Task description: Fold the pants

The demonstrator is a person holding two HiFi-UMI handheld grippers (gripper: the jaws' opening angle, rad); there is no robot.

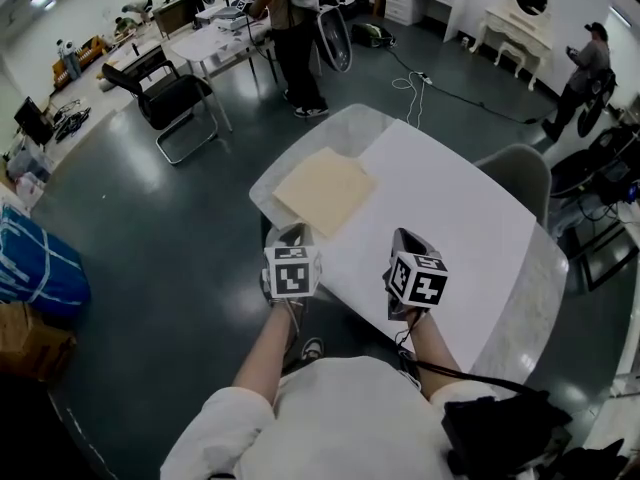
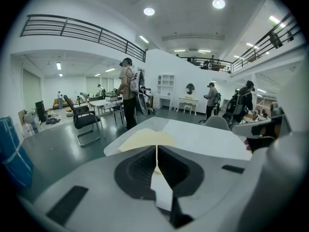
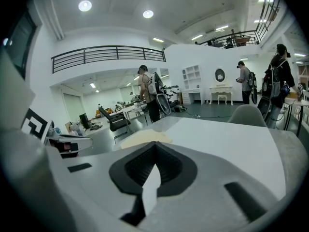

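The beige pants [image 1: 325, 190] lie folded into a flat square on the far left part of the white table [image 1: 455, 208]. My left gripper [image 1: 290, 236] hovers at the table's near left edge, short of the pants, with its jaws shut and nothing between them. My right gripper [image 1: 405, 238] hangs beside it over the near edge, also shut and empty. In the left gripper view the pants [image 2: 145, 138] show just beyond the closed left gripper [image 2: 157, 148]. The right gripper view has the pants [image 3: 142, 138] ahead and left of the closed right gripper [image 3: 155, 145].
A grey chair [image 1: 520, 173] stands at the table's right side and a black chair [image 1: 175, 103] on the floor to the left. One person [image 1: 295, 38] stands beyond the table, another [image 1: 585, 68] at the far right. A cable [image 1: 420, 83] lies on the floor; a blue bag [image 1: 35, 263] sits at left.
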